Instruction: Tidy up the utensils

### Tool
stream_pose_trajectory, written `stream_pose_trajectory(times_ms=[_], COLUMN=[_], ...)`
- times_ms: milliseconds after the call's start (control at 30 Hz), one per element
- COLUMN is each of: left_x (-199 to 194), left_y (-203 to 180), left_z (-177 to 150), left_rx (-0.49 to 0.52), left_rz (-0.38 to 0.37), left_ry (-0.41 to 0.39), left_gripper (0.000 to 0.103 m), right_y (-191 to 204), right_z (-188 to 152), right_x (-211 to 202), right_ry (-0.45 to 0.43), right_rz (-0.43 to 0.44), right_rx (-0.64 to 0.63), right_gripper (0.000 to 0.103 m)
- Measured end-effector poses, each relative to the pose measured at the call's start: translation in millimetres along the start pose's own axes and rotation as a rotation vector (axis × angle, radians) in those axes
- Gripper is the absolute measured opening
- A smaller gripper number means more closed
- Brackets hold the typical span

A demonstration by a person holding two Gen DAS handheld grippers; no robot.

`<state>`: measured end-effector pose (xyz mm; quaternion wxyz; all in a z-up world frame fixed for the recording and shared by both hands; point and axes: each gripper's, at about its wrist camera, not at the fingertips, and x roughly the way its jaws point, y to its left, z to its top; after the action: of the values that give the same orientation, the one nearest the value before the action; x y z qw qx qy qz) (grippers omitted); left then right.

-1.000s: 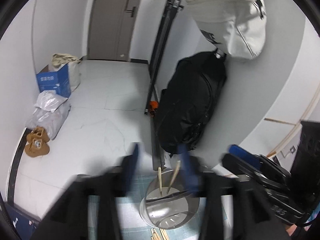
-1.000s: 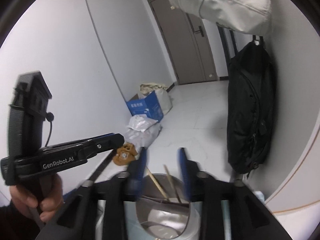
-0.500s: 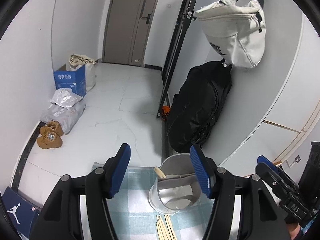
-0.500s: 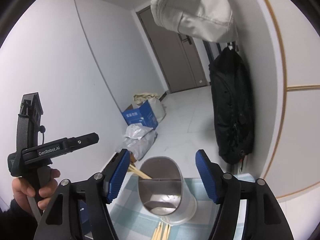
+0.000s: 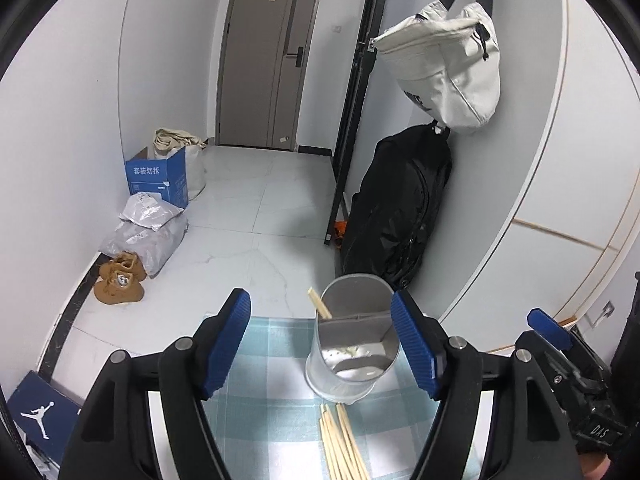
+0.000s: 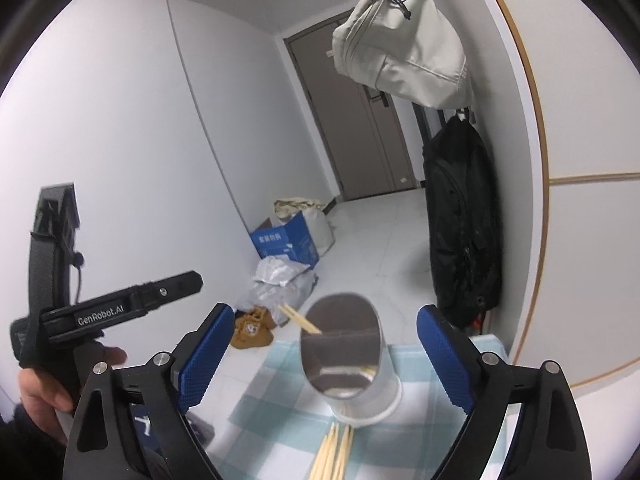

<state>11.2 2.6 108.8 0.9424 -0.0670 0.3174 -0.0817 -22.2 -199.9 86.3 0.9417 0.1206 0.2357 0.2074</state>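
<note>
Left gripper: pointing forward and downward over the checked cloth, blue pads spreading apart, nothing pinched; the holder showing between the fingertips but clear of both pads. Right gripper: angling down toward the same holder, pads spreading wide, nothing pressed between them, the holder framed in the gap without contact. Seen from the right wrist, a hand wrapping around the left gripper's black handle at the left edge.

Metal utensil holder: standing upright near the far edge of the cloth, toward its right side, divided inside by partitions into compartments. A pair of wooden chopsticks: leaning in the holder's far-left compartment, upper ends sticking out past the rim to the left. Pale shapes also showing low inside the holder, too unclear to name.

Loose chopsticks: lying in a bundle flat on the cloth just in front of the holder's base, running toward the near edge.
</note>
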Motion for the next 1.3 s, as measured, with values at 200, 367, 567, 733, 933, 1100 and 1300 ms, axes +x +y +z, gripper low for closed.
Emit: stream_pose_trajectory(times_ms=[200,367,567,733,933,1100,1300], left_x=[1,-2,22,46,78,92,96], left_y=[2,7,18,34,58,78,99], left_z=[-20,-38,-66,-88,-108,-105,-107], left_rx=[0.006,-0.006,-0.028,-0.059,-0.104,-0.166,-0.22], left_rz=[0.004,0.026,0.038,0.078,0.1,0.096,0.102], left_ry=[0.023,-0.019,0.051,0.104,0.196,0.258,0.282], left_gripper=[0.069,0.069,0.07,0.07,0.07,0.07,0.07], right_y=[6,7,0,-6,-14,-20,-21], right_z=[-26,-48,-75,-95,-116,-131,-143], right_x=[-3,-3,9,27,55,85,123], right_ry=[0.024,0.042,0.108,0.189,0.302,0.429,0.528], right_rz=[-0.019,-0.029,-0.048,-0.081,-0.112,-0.104,-0.098], right_rx=[-0.055,-0.077,-0.074,-0.089,-0.078,-0.051,-0.037], right_gripper=[0.093,0.093,0.093,0.093,0.093,0.076,0.056])
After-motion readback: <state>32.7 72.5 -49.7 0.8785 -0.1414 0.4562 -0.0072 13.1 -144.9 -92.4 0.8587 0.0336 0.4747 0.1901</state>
